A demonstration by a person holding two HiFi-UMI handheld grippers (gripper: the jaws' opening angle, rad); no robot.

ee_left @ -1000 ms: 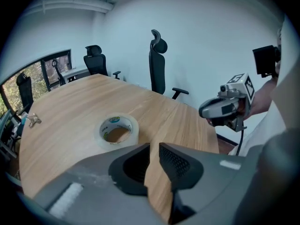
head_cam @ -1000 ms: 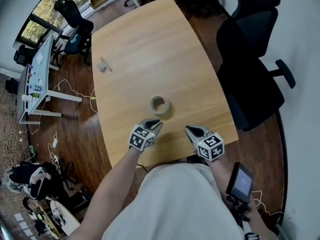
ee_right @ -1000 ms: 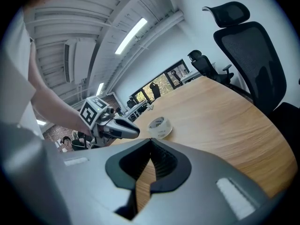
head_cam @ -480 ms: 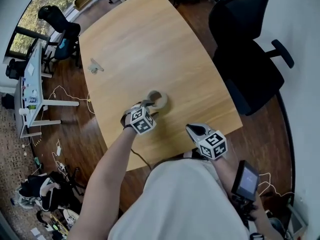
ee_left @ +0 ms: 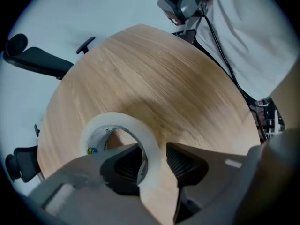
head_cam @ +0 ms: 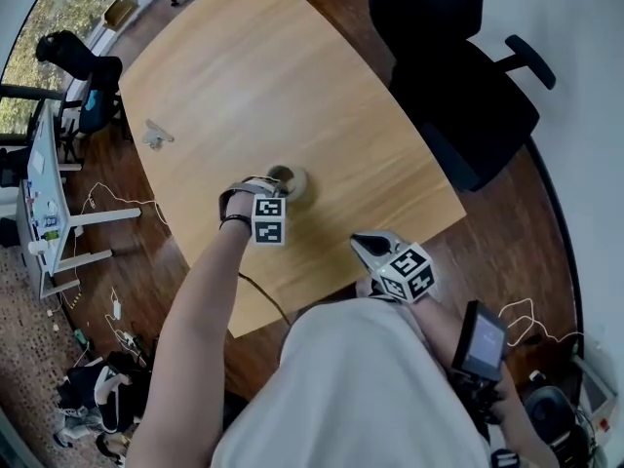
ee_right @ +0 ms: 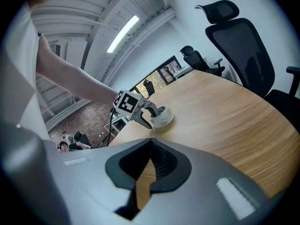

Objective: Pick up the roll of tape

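Tape roll (ee_left: 119, 120) wall btwn closing left gripper (ee_left: 153, 157) jaws

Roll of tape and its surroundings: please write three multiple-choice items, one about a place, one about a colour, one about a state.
1. Where does the roll of tape lie?
A. On the wooden table
B. On a chair seat
C. On the floor

2. What colour is the office chair beside the table?
A. Red
B. Black
C. White

3. How do the jaws of the left hand-held gripper stand?
A. Shut, beside the roll
B. Clamped on the roll, which is lifted off the table
C. Apart, astride the roll's wall

Key:
1 A, the roll rests flat on the wood.
2 B, its seat and back are black in the head view.
3 C, one jaw is inside the hole and one outside. They have just been closing, but a gap remains at the outer pad.
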